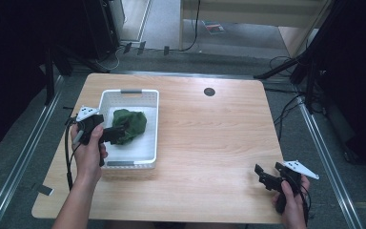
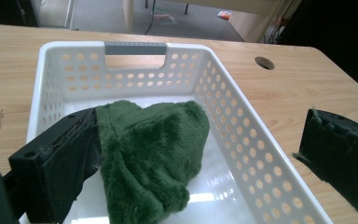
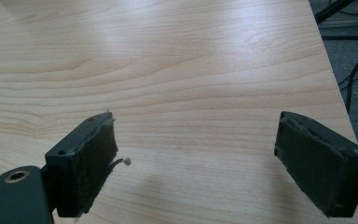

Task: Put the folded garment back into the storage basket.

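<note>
The green plush cloth (image 2: 154, 158) already lies bunched inside the white basket (image 1: 153, 125) at the left of the high view, the left tool (image 1: 116, 134) spread open beside it, gripping nothing, while the right tool (image 3: 196, 163) waits open and empty over the bare tabletop (image 3: 191, 70), so little seems left.
</note>
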`<state>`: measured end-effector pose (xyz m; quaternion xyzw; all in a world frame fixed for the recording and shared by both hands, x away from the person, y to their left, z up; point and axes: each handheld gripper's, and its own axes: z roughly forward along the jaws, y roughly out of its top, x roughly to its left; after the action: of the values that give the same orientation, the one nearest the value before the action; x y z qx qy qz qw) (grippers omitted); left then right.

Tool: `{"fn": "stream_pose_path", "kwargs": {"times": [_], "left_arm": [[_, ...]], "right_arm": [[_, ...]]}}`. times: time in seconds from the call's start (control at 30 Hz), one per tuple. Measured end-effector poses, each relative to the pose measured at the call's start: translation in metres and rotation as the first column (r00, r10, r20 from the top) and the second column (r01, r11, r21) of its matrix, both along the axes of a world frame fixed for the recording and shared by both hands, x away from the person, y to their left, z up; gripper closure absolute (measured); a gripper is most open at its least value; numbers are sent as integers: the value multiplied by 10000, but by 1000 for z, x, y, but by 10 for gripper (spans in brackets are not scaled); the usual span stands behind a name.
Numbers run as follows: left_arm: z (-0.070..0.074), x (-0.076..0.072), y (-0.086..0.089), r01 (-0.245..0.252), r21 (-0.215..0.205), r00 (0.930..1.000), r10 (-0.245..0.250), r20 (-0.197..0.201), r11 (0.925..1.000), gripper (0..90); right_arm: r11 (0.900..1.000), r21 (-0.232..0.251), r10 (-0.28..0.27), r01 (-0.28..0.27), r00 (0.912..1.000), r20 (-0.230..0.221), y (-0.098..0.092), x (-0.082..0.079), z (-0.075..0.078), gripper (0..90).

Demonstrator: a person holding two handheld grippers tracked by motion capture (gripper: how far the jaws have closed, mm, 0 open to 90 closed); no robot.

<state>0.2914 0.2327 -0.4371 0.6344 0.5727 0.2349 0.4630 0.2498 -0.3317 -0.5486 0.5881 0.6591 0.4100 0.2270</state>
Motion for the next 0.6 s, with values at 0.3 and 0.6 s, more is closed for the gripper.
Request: {"fn": "stream_pose_path", "kwargs": {"times": [0.3,0.6], "left_arm": [[3,-24,12,-175,-154,9993,180,342,9997,0],[-5,-47,27,-240,-311,9985,255,481,9992,0]], "right_arm": [[10000,-10,-31,31,10000,-10,0,0,0,130],[10000,4,-33,33,10000,10,0,0,0,131]]}}
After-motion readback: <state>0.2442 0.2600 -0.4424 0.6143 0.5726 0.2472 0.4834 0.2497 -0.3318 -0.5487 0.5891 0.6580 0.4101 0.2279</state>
